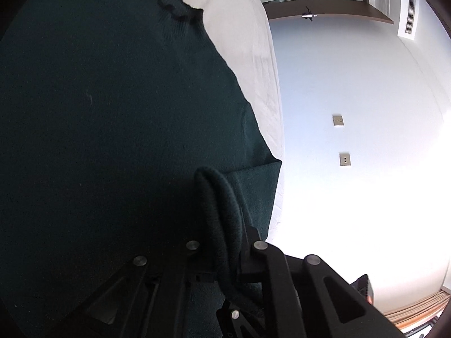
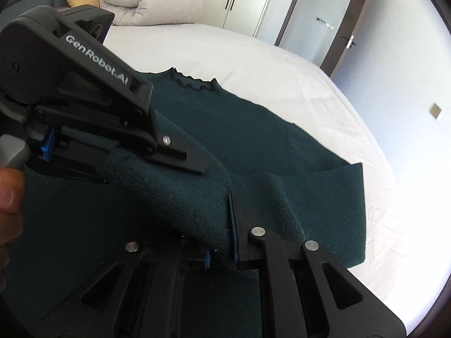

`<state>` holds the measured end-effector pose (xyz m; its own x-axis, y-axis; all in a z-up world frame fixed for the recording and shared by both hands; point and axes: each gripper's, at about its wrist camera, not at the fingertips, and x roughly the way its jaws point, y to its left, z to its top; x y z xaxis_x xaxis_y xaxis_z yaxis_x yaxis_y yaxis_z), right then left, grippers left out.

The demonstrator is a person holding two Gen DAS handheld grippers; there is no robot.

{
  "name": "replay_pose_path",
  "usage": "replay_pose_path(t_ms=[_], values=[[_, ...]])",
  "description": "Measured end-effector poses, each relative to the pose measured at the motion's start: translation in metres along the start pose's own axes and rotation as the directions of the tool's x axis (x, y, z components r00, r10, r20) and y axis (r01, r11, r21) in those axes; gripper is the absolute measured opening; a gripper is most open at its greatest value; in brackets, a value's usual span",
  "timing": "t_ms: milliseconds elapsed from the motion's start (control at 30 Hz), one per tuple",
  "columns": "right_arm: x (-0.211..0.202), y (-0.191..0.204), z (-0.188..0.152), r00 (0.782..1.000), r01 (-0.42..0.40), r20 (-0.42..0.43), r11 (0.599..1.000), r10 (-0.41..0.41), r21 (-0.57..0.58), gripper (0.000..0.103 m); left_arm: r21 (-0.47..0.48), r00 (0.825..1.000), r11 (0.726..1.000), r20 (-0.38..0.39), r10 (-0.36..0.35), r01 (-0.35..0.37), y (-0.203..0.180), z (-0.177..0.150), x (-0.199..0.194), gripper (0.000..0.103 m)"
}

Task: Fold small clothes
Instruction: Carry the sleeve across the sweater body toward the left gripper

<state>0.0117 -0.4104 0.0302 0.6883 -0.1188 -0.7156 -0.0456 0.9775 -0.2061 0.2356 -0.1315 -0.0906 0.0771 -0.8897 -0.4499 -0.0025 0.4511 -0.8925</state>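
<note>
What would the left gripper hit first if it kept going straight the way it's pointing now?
Probably more of the dark green sweater. The left gripper is shut on a bunched fold of it, and the knit spreads ahead over the white bed. The sheet's edge and wall lie to the right, though depth is unclear.

Sweater [image 2: 282, 155] hem perhaps beneath gripper [image 2: 229, 225]

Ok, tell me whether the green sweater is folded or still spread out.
Partly folded: the sweater lies mostly flat on the bed, with one edge lifted, pinched by both grippers.

Left tool [image 1: 222, 242] pinches a fold of dark green sweater [image 1: 112, 112].
</note>
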Motion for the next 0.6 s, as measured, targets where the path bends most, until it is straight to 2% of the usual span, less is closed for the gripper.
replay_pose_path(t_ms=[33, 67, 100, 133, 167, 200, 267, 333, 367, 433, 500, 600], values=[[-0.003, -0.007, -0.007, 0.999, -0.042, 0.001, 0.998, 0.042, 0.04, 0.023, 0.012, 1.0, 1.0, 0.008, 0.009, -0.01, -0.001, 0.005, -0.005, 0.008], [-0.007, -0.014, -0.033, 0.997, -0.077, 0.009, 0.993, 0.076, 0.092, 0.037, 0.037, 0.999, 0.999, 0.021, 0.029, -0.029, -0.004, 0.011, -0.012, 0.007], [-0.011, -0.025, -0.039, 0.994, -0.109, 0.023, 0.984, 0.107, 0.143, 0.049, 0.066, 0.998, 0.997, 0.032, 0.048, -0.05, -0.008, 0.017, -0.02, 0.007], [-0.016, -0.039, -0.045, 0.989, -0.147, 0.057, 0.968, 0.138, 0.203, 0.07, 0.093, 0.996, 0.993, 0.043, 0.071, -0.075, -0.011, 0.024, -0.028, 0.007], [-0.02, -0.057, -0.05, 0.98, -0.191, 0.109, 0.946, 0.167, 0.263, 0.078, 0.116, 0.994, 0.988, 0.057, 0.098, -0.104, -0.012, 0.029, -0.036, 0.007], [-0.027, -0.072, -0.054, 0.969, -0.234, 0.156, 0.919, 0.193, 0.317, 0.079, 0.139, 0.989, 0.981, 0.074, 0.128, -0.138, -0.013, 0.037, -0.046, 0.007], [-0.027, -0.105, -0.061, 0.952, -0.301, 0.194, 0.852, 0.239, 0.428, 0.08, 0.169, 0.979, 0.967, 0.109, 0.175, -0.191, -0.013, 0.051, -0.064, 0.007], [-0.011, -0.145, -0.072, 0.93, -0.368, 0.221, 0.744, 0.295, 0.558, 0.08, 0.175, 0.965, 0.954, 0.145, 0.219, -0.243, -0.008, 0.063, -0.085, 0.007], [-0.005, -0.164, -0.08, 0.918, -0.395, 0.238, 0.671, 0.318, 0.627, 0.08, 0.172, 0.959, 0.95, 0.16, 0.235, -0.262, -0.004, 0.068, -0.095, 0.007], [-0.014, -0.176, -0.091, 0.902, -0.421, 0.27, 0.543, 0.337, 0.727, 0.08, 0.156, 0.95, 0.946, 0.176, 0.258, -0.286, 0.009, 0.078, -0.112, 0.007], [0.007, -0.206, -0.109, 0.9, -0.413, 0.282, 0.441, 0.333, 0.797, 0.08, 0.146, 0.944, 0.941, 0.177, 0.279, -0.305, 0.028, 0.086, -0.13, 0.007], [0.019, -0.23, -0.126, 0.879, -0.433, 0.322, 0.31, 0.351, 0.846, 0.08, 0.135, 0.934, 0.932, 0.174, 0.313, -0.338, 0.043, 0.089, -0.135, 0.007]])
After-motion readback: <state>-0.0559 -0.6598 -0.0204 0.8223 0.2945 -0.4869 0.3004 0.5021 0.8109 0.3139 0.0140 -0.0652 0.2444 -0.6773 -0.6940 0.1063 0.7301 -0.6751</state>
